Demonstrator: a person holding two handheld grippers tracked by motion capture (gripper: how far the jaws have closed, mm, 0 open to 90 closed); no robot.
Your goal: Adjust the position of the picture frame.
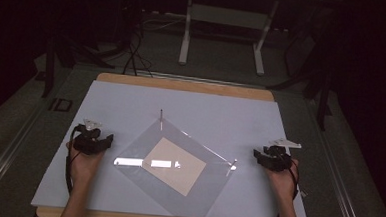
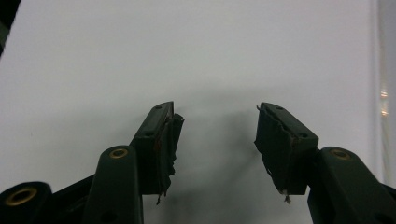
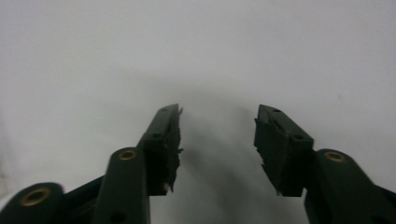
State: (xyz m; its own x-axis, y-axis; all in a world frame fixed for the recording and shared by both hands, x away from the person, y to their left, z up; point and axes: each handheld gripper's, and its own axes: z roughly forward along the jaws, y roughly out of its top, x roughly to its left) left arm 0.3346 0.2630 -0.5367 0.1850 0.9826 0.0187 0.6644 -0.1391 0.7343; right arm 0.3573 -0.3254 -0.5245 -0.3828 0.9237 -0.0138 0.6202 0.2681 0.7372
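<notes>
both tongs stand apart and empty: left gripper [image 1: 95, 142] and right gripper [image 1: 270, 157] rest on the white sheet [image 1: 131, 100], either side of the clear sleeve [image 1: 197, 186] holding a tan card [image 1: 174, 165], untouched, so work appears not begun. wooden table edge [image 1: 182, 85]; dim room, desk frame [image 1: 225, 20] behind.

I see a wooden table [image 1: 187, 85] with a big white sheet [image 1: 220, 115] on it, and a clear plastic sleeve [image 1: 197, 189] holding tan paper [image 1: 174, 165].
</notes>
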